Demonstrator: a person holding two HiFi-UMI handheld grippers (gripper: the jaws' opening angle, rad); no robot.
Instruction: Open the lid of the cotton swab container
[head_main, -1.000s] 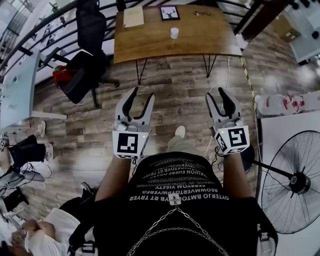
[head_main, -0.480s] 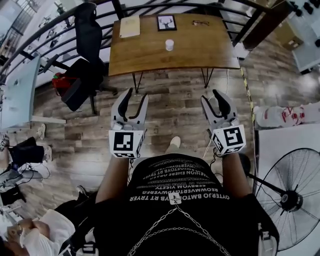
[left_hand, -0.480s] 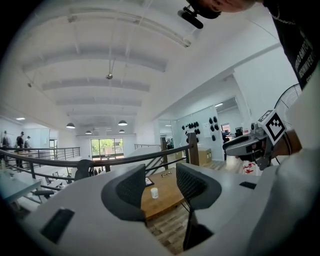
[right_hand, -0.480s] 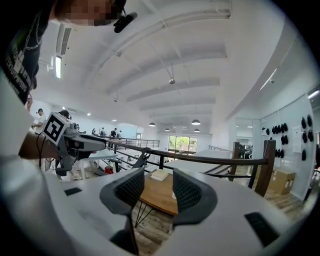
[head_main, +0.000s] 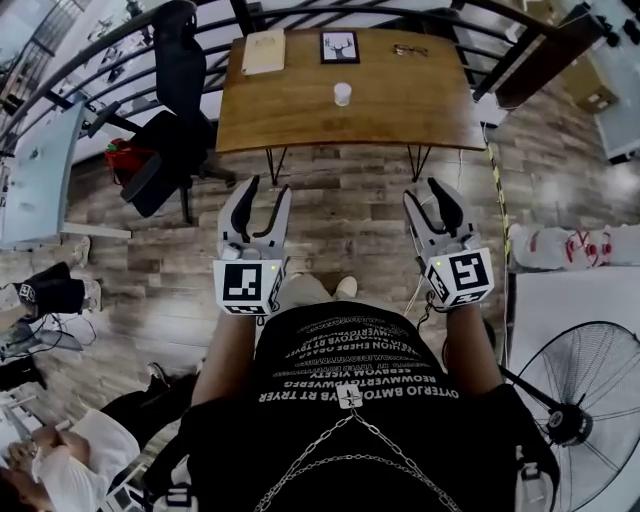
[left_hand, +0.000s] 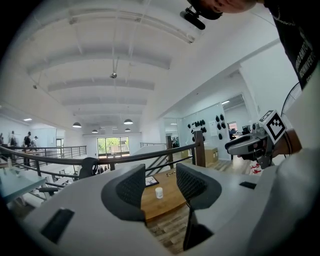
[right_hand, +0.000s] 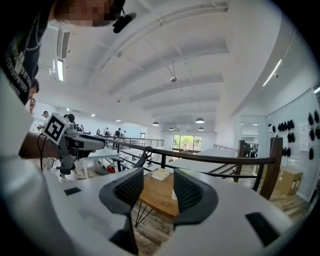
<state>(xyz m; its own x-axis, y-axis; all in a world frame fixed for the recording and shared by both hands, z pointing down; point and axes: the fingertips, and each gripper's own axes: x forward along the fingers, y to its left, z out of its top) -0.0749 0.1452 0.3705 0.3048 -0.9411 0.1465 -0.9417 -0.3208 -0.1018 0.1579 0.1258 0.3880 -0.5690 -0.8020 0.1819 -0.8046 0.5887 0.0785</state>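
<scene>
Approach stance: both grippers aimed at the target, nothing gripped.
Head view: the cotton swab container (head_main: 343, 94) stands lid-on on the table (head_main: 400, 110), well ahead of the left gripper (head_main: 268, 188) and right gripper (head_main: 425, 190). Left gripper view: jaws apart, empty, framing the container, apparently for alignment. Right gripper view: jaws apart, empty, just opening wider.

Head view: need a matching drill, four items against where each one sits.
Things:
1. cotton swab container
2. framed picture
3. office chair
4. fan

Places:
a. on the floor, at the picture's lower right
b. at the far edge of the table
c. beside the table's left end
d. mid-table, standing alone

Pairs: 1-d, 2-b, 3-c, 4-a
</scene>
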